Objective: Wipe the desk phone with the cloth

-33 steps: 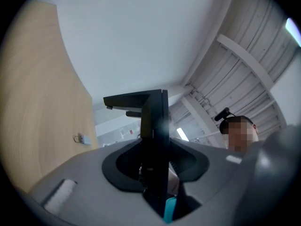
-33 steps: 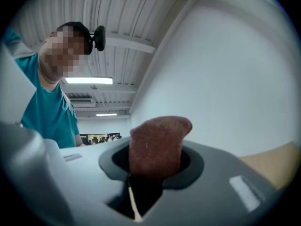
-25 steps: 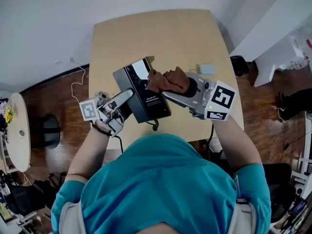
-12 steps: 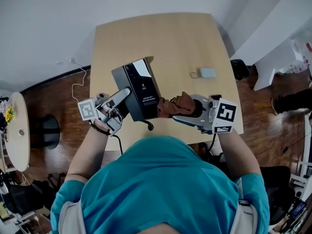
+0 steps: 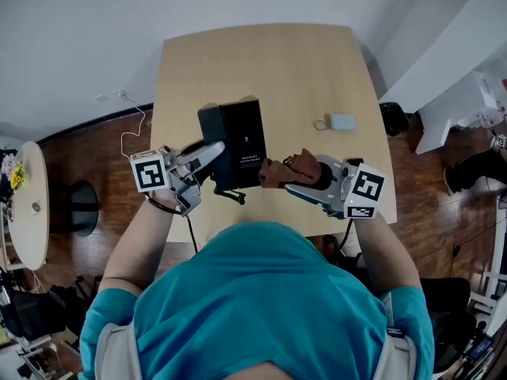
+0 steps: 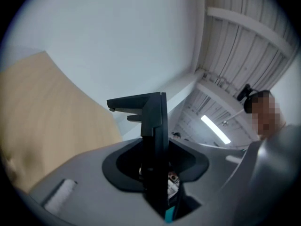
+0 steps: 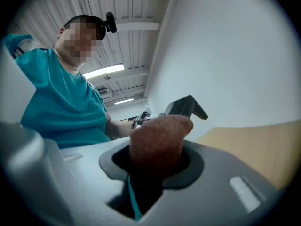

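Observation:
The black desk phone (image 5: 236, 142) is held up off the wooden desk (image 5: 261, 62), its dark flat side toward the head camera. My left gripper (image 5: 212, 153) is shut on its left lower edge; in the left gripper view the phone (image 6: 153, 121) stands edge-on between the jaws. My right gripper (image 5: 296, 174) is shut on a bunched brown cloth (image 5: 279, 170), which touches the phone's lower right corner. In the right gripper view the cloth (image 7: 159, 138) fills the jaw opening, with the phone (image 7: 186, 107) just behind it.
A small grey-blue device with a cord (image 5: 341, 122) lies on the desk's right side. A short black cord (image 5: 234, 195) hangs from the phone. A round side table (image 5: 28, 208) and a white cable (image 5: 127, 129) are on the wood floor at the left.
The phone has turned in my left gripper, from slanted with its screen showing to nearly square. My right gripper with the cloth came down from the phone's upper right to its lower right corner.

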The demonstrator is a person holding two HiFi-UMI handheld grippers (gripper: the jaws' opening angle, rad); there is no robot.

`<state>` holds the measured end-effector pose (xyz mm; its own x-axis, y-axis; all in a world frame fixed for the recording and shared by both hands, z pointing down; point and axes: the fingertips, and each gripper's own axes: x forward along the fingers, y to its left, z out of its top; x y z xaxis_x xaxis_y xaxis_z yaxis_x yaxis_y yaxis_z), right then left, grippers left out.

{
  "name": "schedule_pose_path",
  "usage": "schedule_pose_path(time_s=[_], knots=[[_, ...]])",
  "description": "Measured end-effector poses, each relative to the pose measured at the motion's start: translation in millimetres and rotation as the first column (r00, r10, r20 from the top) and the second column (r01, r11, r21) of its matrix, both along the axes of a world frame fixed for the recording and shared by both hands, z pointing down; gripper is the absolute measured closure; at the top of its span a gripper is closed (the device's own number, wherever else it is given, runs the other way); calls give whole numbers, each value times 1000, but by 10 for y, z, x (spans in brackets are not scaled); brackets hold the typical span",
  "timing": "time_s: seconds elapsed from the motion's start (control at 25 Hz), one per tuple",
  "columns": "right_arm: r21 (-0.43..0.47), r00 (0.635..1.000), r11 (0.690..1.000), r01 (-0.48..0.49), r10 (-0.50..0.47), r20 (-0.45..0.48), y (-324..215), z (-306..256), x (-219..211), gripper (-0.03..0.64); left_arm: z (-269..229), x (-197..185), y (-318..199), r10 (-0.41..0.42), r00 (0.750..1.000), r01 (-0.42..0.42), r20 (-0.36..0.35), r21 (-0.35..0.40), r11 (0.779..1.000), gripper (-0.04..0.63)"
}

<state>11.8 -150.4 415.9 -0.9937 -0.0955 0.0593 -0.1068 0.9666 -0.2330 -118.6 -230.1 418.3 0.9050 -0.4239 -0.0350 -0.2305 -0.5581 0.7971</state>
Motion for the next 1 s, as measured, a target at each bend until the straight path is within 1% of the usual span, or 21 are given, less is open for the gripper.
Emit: schedule_pose_path(time_s=[0.08,0.16,0.24,0.32,0.44,0.52,0.56,0.64,0.72,0.84,0.92,1.0], knots=[[-10,1000,1000,-23,23,2,-39,59,37,479,58,26,5,5,994,-7,113,12,1000,428],[-31,998,998,-51,52,22,-121,95,86,478,56,56,13,12,983,-19,183,36,999,429],[-55,994,994,-90,93,56,-261,86,131,478,25,76,10,22,976,-34,216,54,998,430],[-79,983,987,-139,147,113,-439,7,183,479,-3,86,11,33,972,-50,234,64,997,430],[-104,948,971,-216,234,214,-761,-217,244,478,-33,115,39,53,964,-77,259,82,994,430],[-117,927,963,-243,266,266,-969,-363,218,477,-64,141,43,67,954,-99,291,98,990,430],[-123,921,962,-243,269,281,-1041,-402,182,477,-79,157,36,71,948,-109,310,106,988,430],[-131,923,965,-226,255,287,-1074,-381,90,477,-104,188,21,74,936,-122,344,118,985,430],[-145,930,971,-192,227,290,-959,-280,6,477,-135,209,16,75,933,-125,352,122,985,430],[-192,937,974,-122,177,300,-666,-57,-86,477,-231,216,7,67,947,-109,314,119,987,430],[-232,942,971,-67,138,305,-452,136,-147,477,-303,217,-8,55,957,-94,285,123,988,430],[-257,953,966,-19,95,286,-243,344,-201,477,-347,221,-13,47,957,-89,285,137,986,430]])
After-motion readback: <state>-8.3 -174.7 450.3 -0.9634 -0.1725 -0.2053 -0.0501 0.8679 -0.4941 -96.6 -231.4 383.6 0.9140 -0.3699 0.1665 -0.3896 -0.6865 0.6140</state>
